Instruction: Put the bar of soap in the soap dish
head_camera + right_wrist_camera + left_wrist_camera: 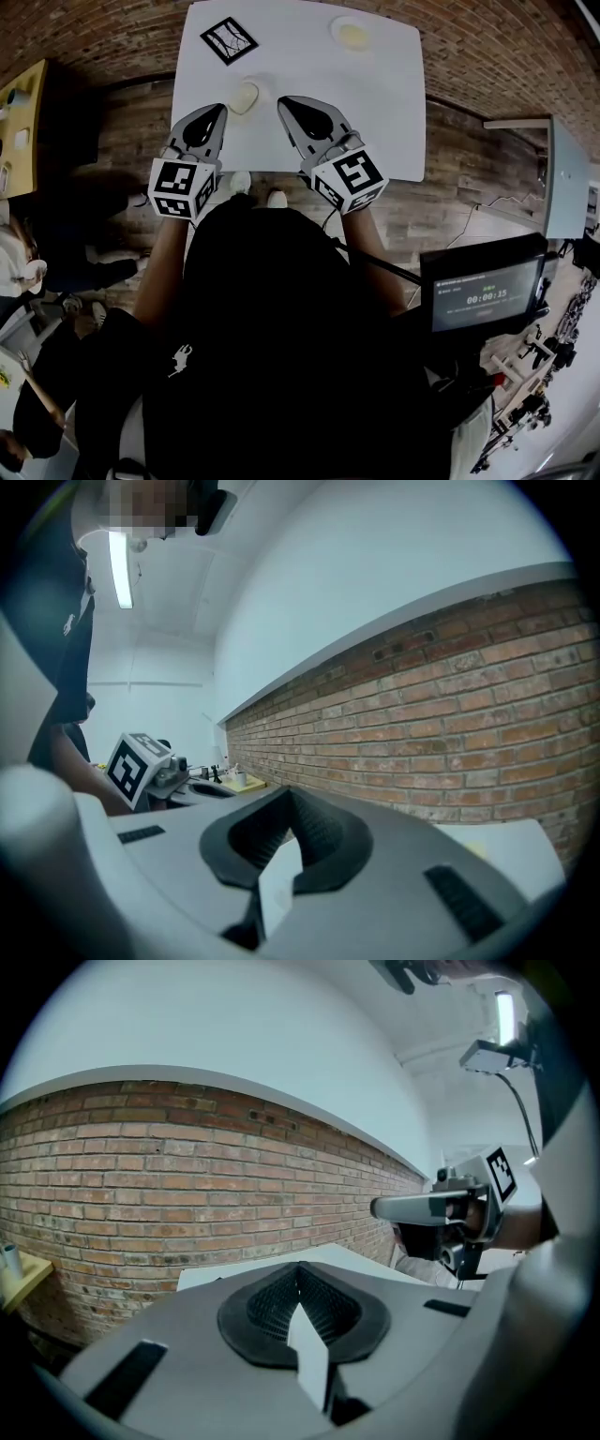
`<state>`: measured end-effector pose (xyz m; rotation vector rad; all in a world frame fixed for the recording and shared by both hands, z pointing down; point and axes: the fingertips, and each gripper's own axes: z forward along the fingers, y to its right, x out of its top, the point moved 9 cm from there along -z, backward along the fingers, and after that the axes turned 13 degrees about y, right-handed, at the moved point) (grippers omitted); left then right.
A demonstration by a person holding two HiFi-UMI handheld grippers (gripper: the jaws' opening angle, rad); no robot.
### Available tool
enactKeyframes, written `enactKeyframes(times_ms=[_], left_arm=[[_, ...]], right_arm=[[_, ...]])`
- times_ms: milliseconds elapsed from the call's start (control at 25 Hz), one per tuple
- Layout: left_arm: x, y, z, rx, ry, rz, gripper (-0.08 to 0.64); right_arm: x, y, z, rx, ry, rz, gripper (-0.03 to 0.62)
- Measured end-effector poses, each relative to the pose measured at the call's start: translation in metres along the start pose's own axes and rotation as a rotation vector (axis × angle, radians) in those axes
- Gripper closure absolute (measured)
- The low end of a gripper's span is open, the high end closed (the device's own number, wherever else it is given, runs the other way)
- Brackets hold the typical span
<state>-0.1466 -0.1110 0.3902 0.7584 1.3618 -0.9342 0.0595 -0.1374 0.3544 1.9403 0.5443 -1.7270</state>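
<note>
A cream oval bar of soap (pixel 245 97) lies on the white table (pixel 394 122) near its front edge. A round white soap dish (pixel 352 34) with a yellowish middle stands at the table's far right. My left gripper (pixel 223 109) hovers just left of the soap with its jaws shut and empty. My right gripper (pixel 281 101) hangs just right of the soap, also shut and empty. In the left gripper view the left gripper (pixel 300 1271) has its jaws together and the right gripper (pixel 398 1207) shows at the side. The right gripper view shows the right gripper (pixel 286 795) shut; soap and dish are hidden there.
A black-and-white marker card (pixel 229 40) lies at the table's far left. A monitor (pixel 483 295) stands to my right and a yellow table (pixel 19 112) to my left. People sit at the left. A brick wall (pixel 141 1185) runs behind the table.
</note>
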Motion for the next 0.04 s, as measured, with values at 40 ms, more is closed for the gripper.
enactKeyframes(times_ms=[40], left_arm=[[-0.0016,0.0005,0.0013,-0.003,-0.001,0.005,0.554]], right_arm=[[-0.0002,0.0004,-0.0009,-0.002,0.000,0.001,0.589]])
